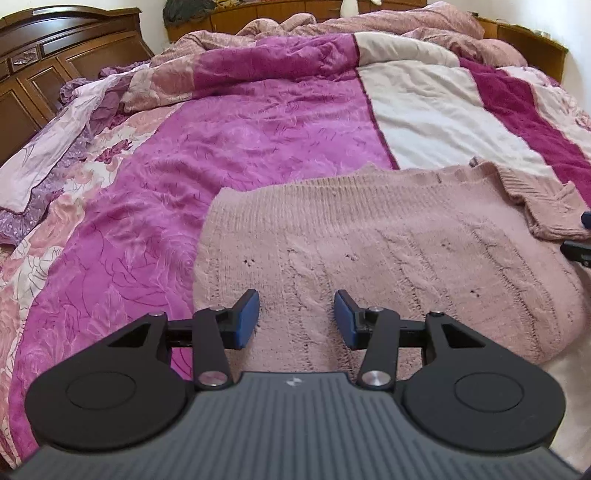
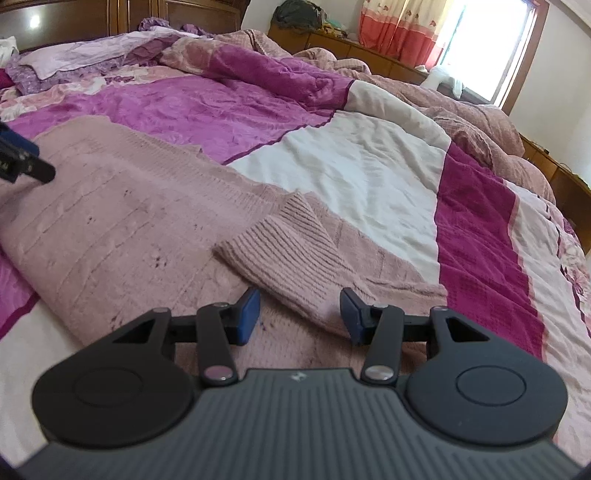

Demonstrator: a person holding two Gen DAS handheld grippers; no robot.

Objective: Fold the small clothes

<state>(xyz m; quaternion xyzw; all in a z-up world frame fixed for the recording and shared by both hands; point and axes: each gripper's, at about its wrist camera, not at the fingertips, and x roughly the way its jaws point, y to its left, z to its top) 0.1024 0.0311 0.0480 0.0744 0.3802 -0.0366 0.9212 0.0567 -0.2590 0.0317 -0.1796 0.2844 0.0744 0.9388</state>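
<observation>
A pink knitted sweater (image 1: 388,251) lies flat on a bed, filling the lower centre of both views. The left gripper (image 1: 297,319) hovers above its body, fingers parted and holding nothing. Only the right wrist view shows the ribbed sleeve cuff (image 2: 295,254) folded across the sweater, reaching between the parted fingers of the right gripper (image 2: 300,315), which do not press it. A magenta, white and floral quilt (image 1: 258,140) covers the bed. Upper left stands a dark wooden headboard (image 1: 48,66); upper right of the right view, a bright window (image 2: 487,48) with coral curtains (image 2: 402,33).
</observation>
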